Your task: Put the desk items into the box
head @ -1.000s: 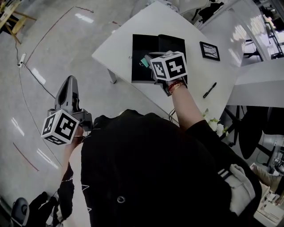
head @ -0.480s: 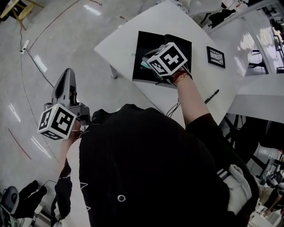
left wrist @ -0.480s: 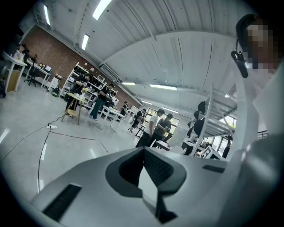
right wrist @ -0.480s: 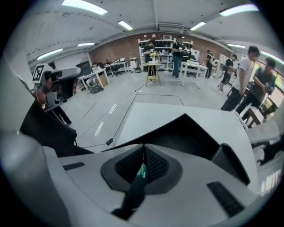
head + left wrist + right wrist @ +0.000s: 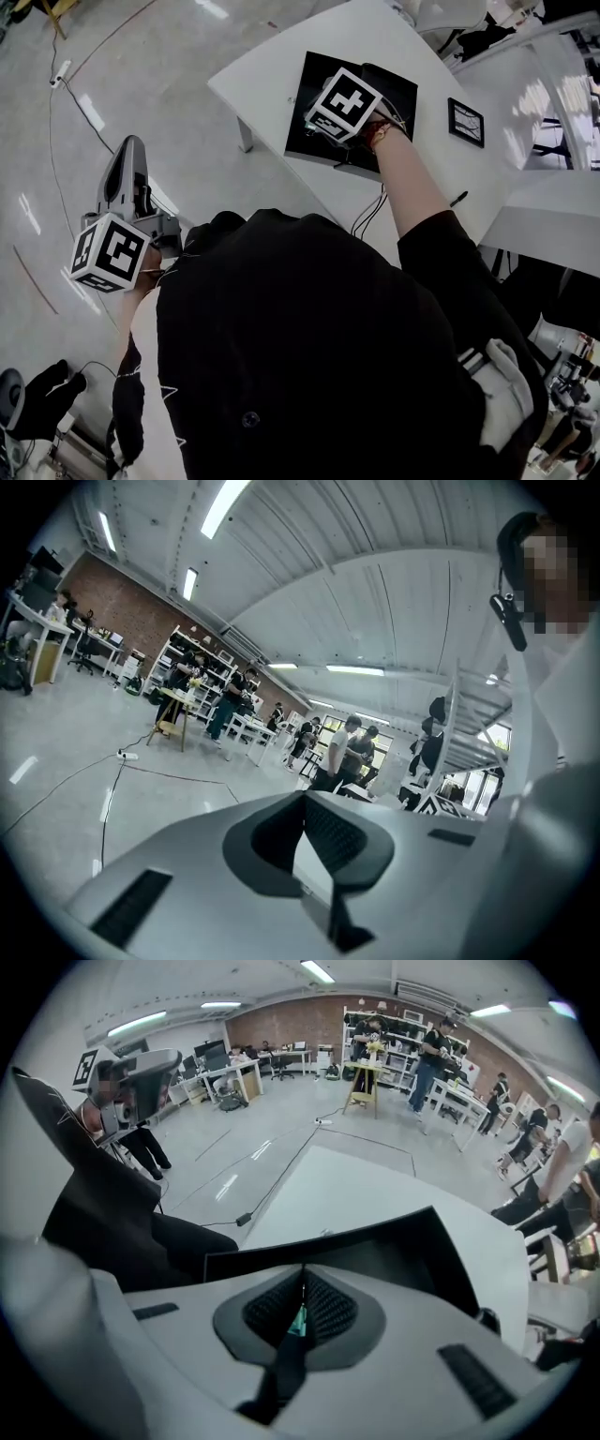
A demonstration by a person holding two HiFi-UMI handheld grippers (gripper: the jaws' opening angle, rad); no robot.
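An open black box (image 5: 314, 80) lies on the white table (image 5: 272, 75). My right gripper (image 5: 310, 119) reaches over the box, its marker cube on top. It is shut on a small thin teal item (image 5: 296, 1320), pinched between the dark pads (image 5: 328, 1312) above the box's inside (image 5: 375, 1260). My left gripper (image 5: 127, 150) hangs out to the left over the floor, away from the table. Its jaws meet at the tips with nothing between them (image 5: 305, 803). A black pen (image 5: 458, 198) and a small black-framed picture (image 5: 466, 122) lie on the table right of the box.
A thin cable (image 5: 370, 211) hangs off the table's near edge. A cord and power strip (image 5: 62, 70) lie on the shiny floor at left. People, desks and shelves (image 5: 375, 1049) stand far off in the room.
My right gripper has carried the teal item further over the black box. The left gripper stays low at the left, over the floor.
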